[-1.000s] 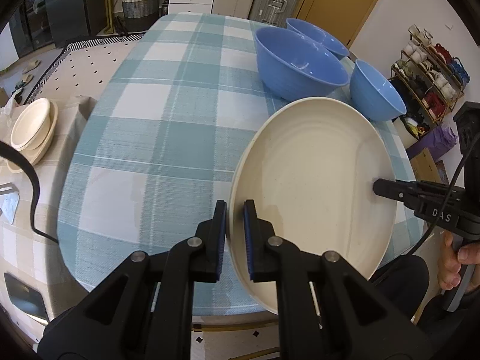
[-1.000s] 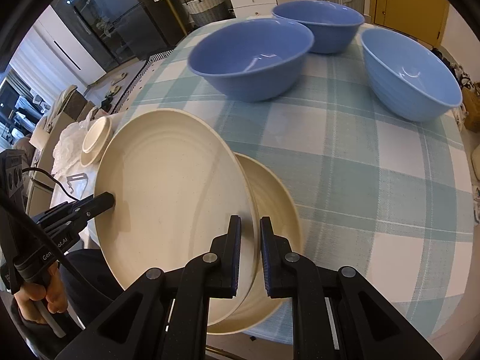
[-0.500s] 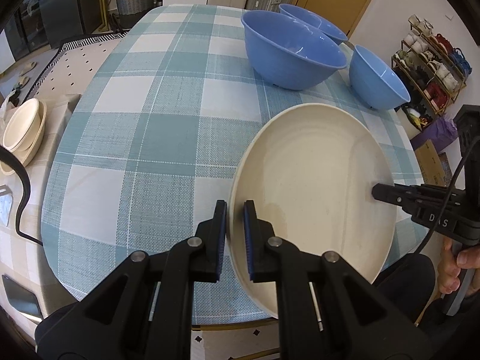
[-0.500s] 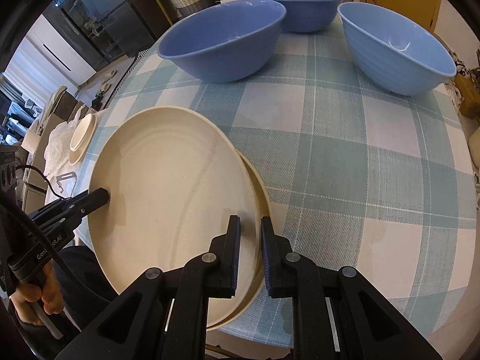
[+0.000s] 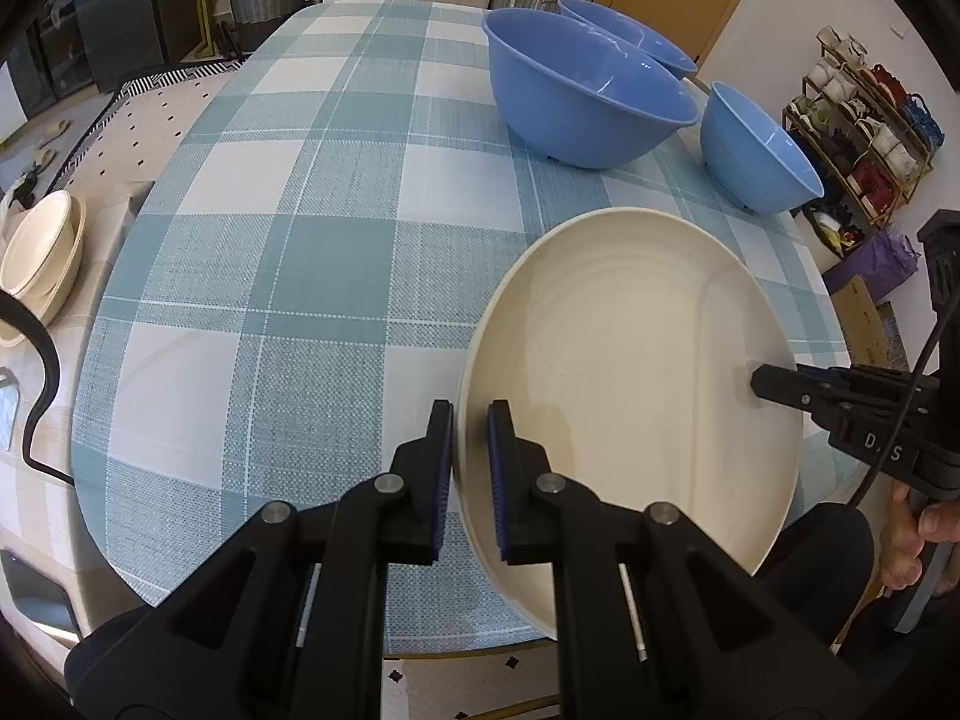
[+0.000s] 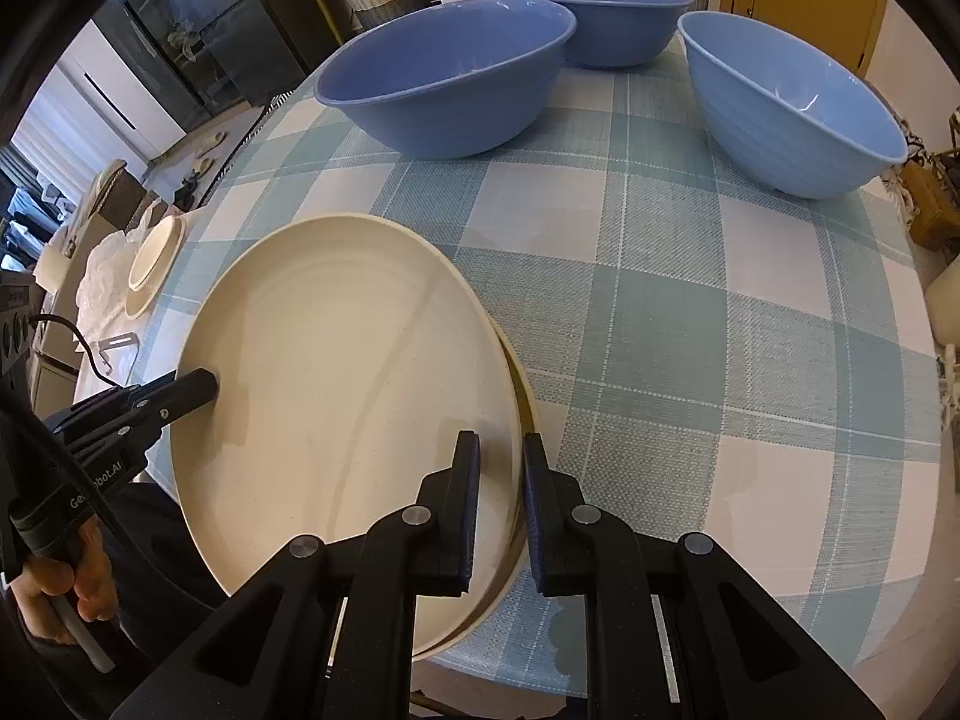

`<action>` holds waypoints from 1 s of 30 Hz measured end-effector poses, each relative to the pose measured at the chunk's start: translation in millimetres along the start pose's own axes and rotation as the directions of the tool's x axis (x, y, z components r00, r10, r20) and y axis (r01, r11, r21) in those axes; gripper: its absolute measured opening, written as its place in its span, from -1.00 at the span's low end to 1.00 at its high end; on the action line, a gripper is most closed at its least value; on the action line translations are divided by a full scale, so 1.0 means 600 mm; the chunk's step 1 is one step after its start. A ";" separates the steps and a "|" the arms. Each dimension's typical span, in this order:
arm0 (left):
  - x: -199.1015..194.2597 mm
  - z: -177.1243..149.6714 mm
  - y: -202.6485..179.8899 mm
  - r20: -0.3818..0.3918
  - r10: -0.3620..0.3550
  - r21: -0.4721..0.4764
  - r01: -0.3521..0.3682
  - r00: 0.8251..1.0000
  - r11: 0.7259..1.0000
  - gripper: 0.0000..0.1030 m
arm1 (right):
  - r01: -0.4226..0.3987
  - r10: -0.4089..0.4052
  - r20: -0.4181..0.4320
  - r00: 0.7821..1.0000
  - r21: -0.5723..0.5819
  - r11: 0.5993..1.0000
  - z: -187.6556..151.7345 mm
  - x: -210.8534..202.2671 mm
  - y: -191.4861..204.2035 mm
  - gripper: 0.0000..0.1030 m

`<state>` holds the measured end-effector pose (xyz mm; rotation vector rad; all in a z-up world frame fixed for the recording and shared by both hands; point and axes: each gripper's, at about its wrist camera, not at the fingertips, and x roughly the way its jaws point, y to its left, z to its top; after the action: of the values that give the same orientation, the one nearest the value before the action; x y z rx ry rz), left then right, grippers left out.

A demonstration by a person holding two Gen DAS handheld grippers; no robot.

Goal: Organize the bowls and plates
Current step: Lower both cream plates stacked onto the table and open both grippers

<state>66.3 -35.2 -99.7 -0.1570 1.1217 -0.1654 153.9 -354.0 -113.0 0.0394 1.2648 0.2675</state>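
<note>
With both tools on the same item, I record the following. My left tool (image 5: 469, 468) is clamped on the near rim of the round cream top plate (image 5: 630, 384), one pad on the outside of the rim and one on the inside. My right tool (image 6: 501, 510) is clamped across the opposite rim of that plate (image 6: 342, 396); in the right wrist view its pads also straddle the edge of a second cream plate (image 6: 521, 420) directly underneath, whose rim shows only as a thin crescent. I cannot tell whether the top plate fully rests on the lower one.

Landmark: the top plate, at the near edge of the worktop (image 5: 288, 276), which is covered by a blue-and-white checked cloth. Beyond the plate stand three blue plastic bowls: a large bowl (image 5: 591, 90) nearest, a second bowl (image 5: 630, 42) behind it, and a smaller, paler bowl (image 5: 759, 150) just beside the large one, towards the right tool. Well apart from the plate, off the worktop on the left tool's side, a short stack of cream dishes (image 5: 39, 252) sits on a lower surface.
</note>
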 end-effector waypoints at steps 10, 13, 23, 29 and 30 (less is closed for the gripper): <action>0.006 -0.001 -0.004 -0.011 0.017 0.002 -0.017 1.000 1.000 -0.87 | 0.046 -0.046 0.000 0.999 0.009 0.999 -0.007 -0.011 -0.016 -0.75; 0.005 0.000 -0.003 -0.012 0.040 -0.004 -0.040 0.999 0.999 -0.71 | 0.046 -0.046 0.003 0.999 0.015 0.999 -0.011 -0.013 -0.023 -0.74; -0.025 0.016 0.035 0.035 0.003 -0.088 0.000 0.999 0.996 0.26 | 0.043 -0.044 0.067 0.997 0.014 0.999 -0.015 -0.041 -0.035 0.04; -0.041 0.027 0.036 0.076 -0.032 -0.072 0.037 0.997 0.997 0.47 | 0.047 -0.051 0.161 0.986 0.026 0.999 -0.007 -0.071 -0.047 0.58; -0.042 0.029 0.036 0.075 -0.025 -0.073 0.030 0.997 0.997 0.48 | 0.051 -0.056 0.179 0.982 0.031 0.998 -0.004 -0.076 -0.048 0.64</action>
<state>72.6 -8.1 -74.5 -0.2431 1.0525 -0.1416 144.0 -392.3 -76.1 0.0504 1.0880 0.1964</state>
